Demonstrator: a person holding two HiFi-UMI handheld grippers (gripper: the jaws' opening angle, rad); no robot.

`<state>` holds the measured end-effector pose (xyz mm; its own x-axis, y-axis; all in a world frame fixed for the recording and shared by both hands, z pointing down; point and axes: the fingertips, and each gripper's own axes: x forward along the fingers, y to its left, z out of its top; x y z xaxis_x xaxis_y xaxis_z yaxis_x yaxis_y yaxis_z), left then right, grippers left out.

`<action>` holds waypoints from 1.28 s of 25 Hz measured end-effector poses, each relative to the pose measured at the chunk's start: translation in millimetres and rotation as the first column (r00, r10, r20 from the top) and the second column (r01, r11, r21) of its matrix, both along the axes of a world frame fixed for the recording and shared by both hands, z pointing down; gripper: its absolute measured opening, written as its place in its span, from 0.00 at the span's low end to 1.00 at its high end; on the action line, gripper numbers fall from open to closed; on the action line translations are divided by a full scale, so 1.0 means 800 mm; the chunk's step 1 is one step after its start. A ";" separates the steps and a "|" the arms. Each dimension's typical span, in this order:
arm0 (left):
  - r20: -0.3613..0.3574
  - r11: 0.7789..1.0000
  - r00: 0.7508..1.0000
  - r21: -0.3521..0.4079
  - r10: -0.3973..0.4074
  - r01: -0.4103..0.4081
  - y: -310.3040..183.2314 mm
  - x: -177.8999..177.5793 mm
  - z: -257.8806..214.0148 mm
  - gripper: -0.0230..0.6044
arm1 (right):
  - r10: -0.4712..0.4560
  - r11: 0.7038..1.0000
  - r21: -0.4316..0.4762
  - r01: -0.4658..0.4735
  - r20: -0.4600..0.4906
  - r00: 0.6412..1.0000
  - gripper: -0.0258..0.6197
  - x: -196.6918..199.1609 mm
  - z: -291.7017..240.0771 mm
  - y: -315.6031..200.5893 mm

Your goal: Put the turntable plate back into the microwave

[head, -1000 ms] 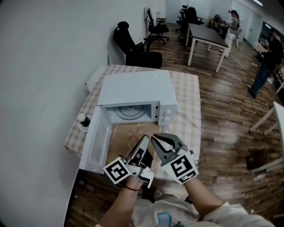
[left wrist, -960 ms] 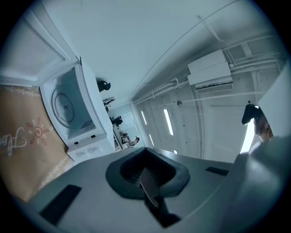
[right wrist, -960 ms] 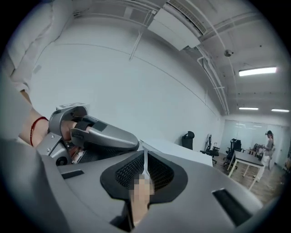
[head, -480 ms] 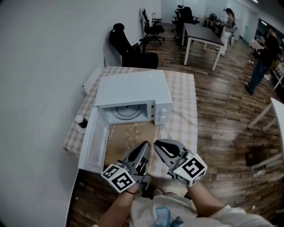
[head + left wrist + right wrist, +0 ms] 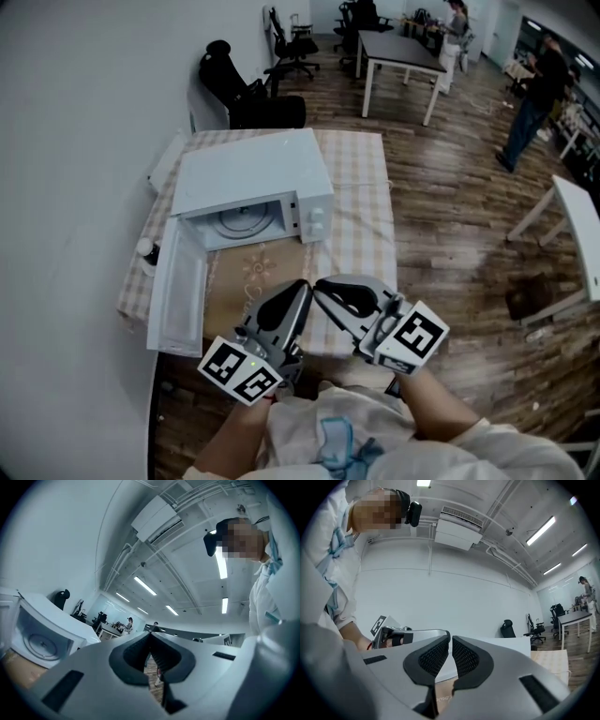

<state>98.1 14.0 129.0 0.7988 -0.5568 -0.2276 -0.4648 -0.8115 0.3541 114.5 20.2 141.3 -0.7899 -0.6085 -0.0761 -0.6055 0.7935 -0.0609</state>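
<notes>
— What covers the table?
— A checked tablecloth point(image 5: 361, 202), with a brown flower-patterned mat point(image 5: 253, 279) lying on it near the front. A small bottle point(image 5: 145, 251) stands at the cloth's left edge.
— And beyond?
— A black office chair point(image 5: 232, 89) against the white wall point(image 5: 75, 141), then a dark-topped desk point(image 5: 398, 49) on white legs, standing on the wood-plank floor point(image 5: 459, 216). One person point(image 5: 457, 21) stands at the desk's far end, another person in dark clothes point(image 5: 532, 80) well to the right.
— Overhead?
— Strip lights point(image 5: 145, 586) and a ceiling air-conditioning unit point(image 5: 459, 527).
</notes>
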 end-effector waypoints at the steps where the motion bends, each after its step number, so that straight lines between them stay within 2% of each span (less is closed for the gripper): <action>1: 0.014 1.000 1.000 0.015 0.009 -0.009 0.001 0.005 -0.004 0.04 | 0.002 1.000 0.008 -0.002 -0.001 1.000 0.11 0.005 -0.005 0.000; 5: 0.070 0.995 0.997 0.086 0.036 -0.041 0.013 0.031 -0.018 0.04 | 0.013 1.000 0.022 -0.013 0.009 1.000 0.11 0.029 -0.021 0.005; 11: 0.098 0.990 0.992 0.110 0.078 -0.089 0.026 0.035 -0.012 0.04 | 0.042 0.999 -0.004 -0.042 0.010 0.999 0.11 0.042 -0.017 0.016; 21: 0.069 0.977 0.985 0.133 0.161 -0.169 0.042 0.044 -0.033 0.04 | 0.041 0.999 -0.026 -0.040 0.041 0.998 0.11 0.055 -0.028 0.032; 27: 0.087 0.971 0.980 0.143 0.179 -0.190 0.048 0.049 -0.038 0.04 | 0.045 0.998 -0.034 -0.044 0.046 0.998 0.10 0.057 -0.033 0.039; 32: 0.072 0.974 0.982 0.134 0.176 -0.185 0.049 0.045 -0.038 0.04 | 0.049 0.998 -0.036 -0.047 0.051 0.997 0.10 0.058 -0.032 0.040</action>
